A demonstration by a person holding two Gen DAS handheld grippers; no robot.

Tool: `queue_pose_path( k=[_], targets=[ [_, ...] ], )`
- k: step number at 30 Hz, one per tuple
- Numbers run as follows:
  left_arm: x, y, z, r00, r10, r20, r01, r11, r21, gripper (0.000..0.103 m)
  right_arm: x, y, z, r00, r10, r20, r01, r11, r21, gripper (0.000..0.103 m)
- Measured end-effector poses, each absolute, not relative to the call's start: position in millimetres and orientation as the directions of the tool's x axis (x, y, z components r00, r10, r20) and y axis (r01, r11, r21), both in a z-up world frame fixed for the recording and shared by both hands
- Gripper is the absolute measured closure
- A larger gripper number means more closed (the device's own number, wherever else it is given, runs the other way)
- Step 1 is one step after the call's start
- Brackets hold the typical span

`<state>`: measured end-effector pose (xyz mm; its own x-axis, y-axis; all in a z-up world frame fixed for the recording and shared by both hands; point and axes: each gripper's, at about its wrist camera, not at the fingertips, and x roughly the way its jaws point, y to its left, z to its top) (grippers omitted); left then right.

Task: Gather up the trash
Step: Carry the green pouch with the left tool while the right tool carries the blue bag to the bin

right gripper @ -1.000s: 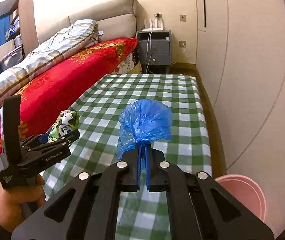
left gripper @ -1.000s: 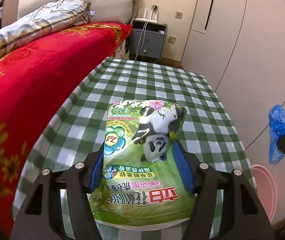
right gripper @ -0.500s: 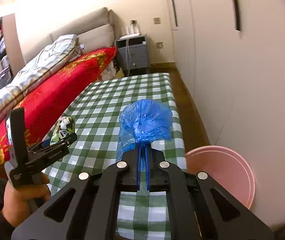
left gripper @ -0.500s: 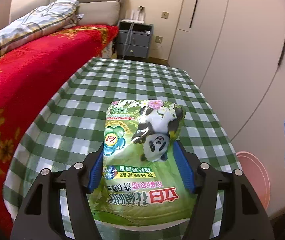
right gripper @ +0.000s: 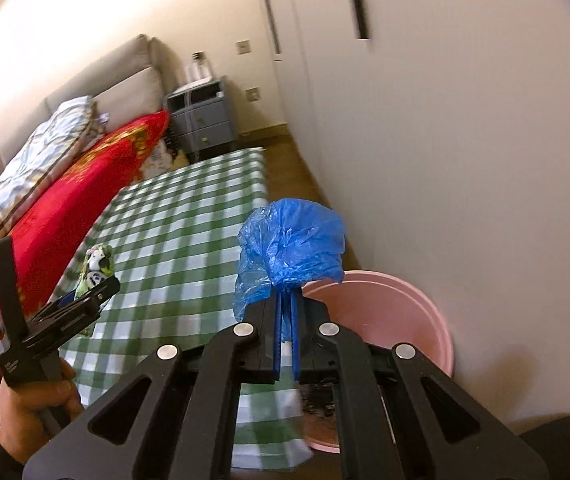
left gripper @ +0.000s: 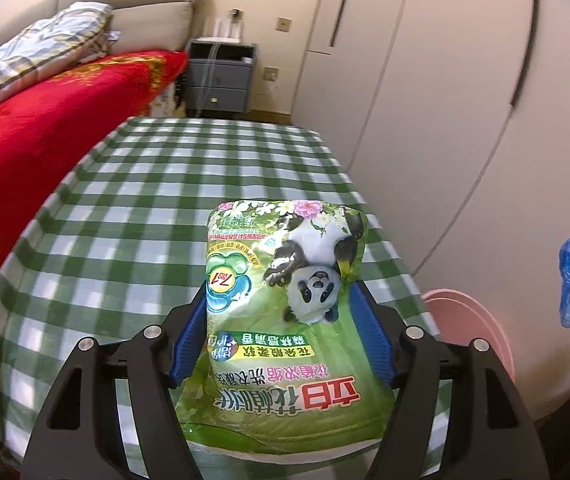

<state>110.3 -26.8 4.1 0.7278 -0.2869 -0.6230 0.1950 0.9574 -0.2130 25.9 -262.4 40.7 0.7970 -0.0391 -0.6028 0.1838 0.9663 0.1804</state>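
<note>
Left wrist view: the left gripper (left gripper: 283, 334) holds a green detergent refill pouch (left gripper: 285, 320) printed with a panda and flowers, upside down to the camera.
Left jaws: standing wide, blue pads (left gripper: 369, 332) pressed against both sides of the pouch; they have just been opening a little, with the pouch between them.
Pouch position: lifted above the green-and-white checked tablecloth (left gripper: 145, 208), near its right-hand edge.
Right wrist view: the right gripper (right gripper: 285, 320) is closed tight on a crumpled blue plastic bag (right gripper: 291, 244), which bunches out above the fingertips.
Blue bag position: in the air, over the near rim of the pink bucket (right gripper: 401, 308).
Bucket: on the floor just beside the table's edge, between the table and the pale wardrobe doors (right gripper: 445, 140); dark matter lies at its bottom, too blurred to identify.
Person: a hand (right gripper: 37, 408) grips the left gripper's handle at lower left of the right wrist view.
Surroundings: red flowered blanket (left gripper: 37, 128) on the bed left of the table; grey nightstand (left gripper: 221, 76) beyond.
</note>
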Motion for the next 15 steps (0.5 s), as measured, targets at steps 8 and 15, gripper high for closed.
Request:
queue_pose_path(
  k=[8,15],
  targets=[
    [112.8,-75.2,6.2,0.695,-0.394,-0.601,0.305,0.919,-0.251,0.034,19.4,-289.8,34.6,0.778,-0.09,-0.621,0.262,0.946,0.19,0.099],
    [117.0,-119.2,1.0,0.653,-0.466,-0.596,0.386,0.883,-0.268,0.034,18.0,-310.8,26.3,0.76,-0.119,-0.639,0.33,0.918,0.221,0.099]
  ],
)
